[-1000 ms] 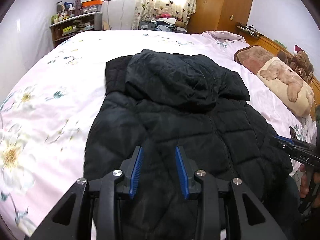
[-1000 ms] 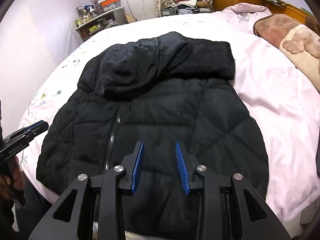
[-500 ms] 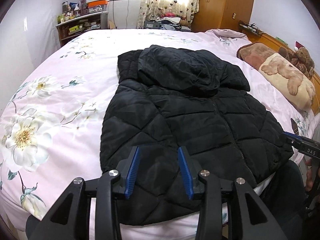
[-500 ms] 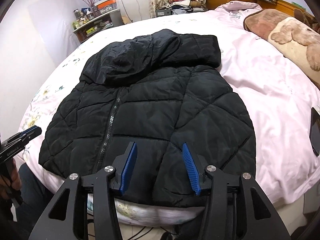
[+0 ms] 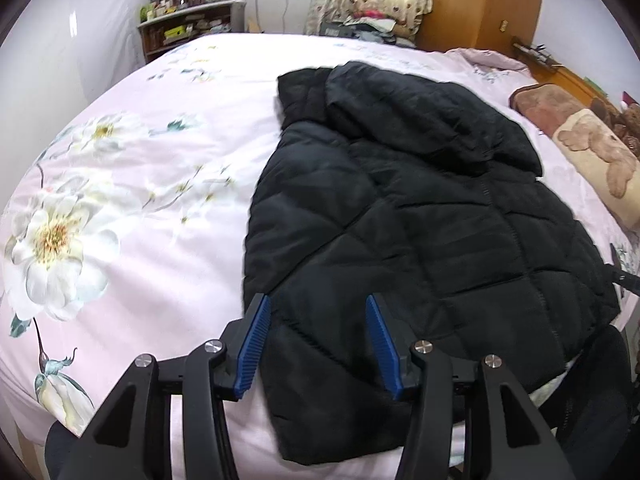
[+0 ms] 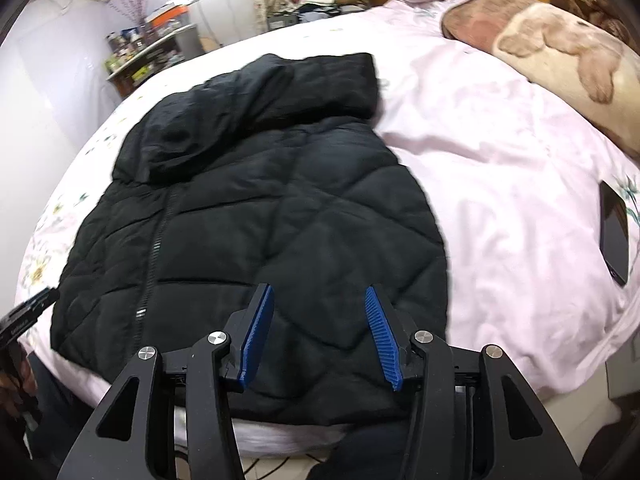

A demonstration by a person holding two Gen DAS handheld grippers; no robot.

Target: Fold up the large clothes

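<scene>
A black quilted hooded jacket [image 5: 420,220] lies flat on the pink flowered bed [image 5: 140,200], zip up, hood folded over at the far end. My left gripper [image 5: 317,300] hovers over the jacket's near left hem corner. Its jaws are opening, and the blue pads [image 5: 254,344] press on nothing. My right gripper [image 6: 318,289] hangs open above the near right part of the hem [image 6: 320,380], clear of the jacket [image 6: 260,208]. The left gripper's tip [image 6: 28,314] and a hand [image 6: 14,380] show at the left edge of the right wrist view.
A dark phone [image 6: 614,236] lies on the bed right of the jacket. A bear-patterned pillow [image 6: 560,52] sits at the far right. A cluttered shelf [image 5: 188,24] and a wooden wardrobe [image 5: 480,0] stand beyond the bed. The bed's near edge [image 6: 500,380] is just below both grippers.
Both grippers have drawn back toward the bed's near edge, the left drifting to the left hem corner and the right to the right side. Both pairs of jaws have spread wider. The jacket has not moved.
</scene>
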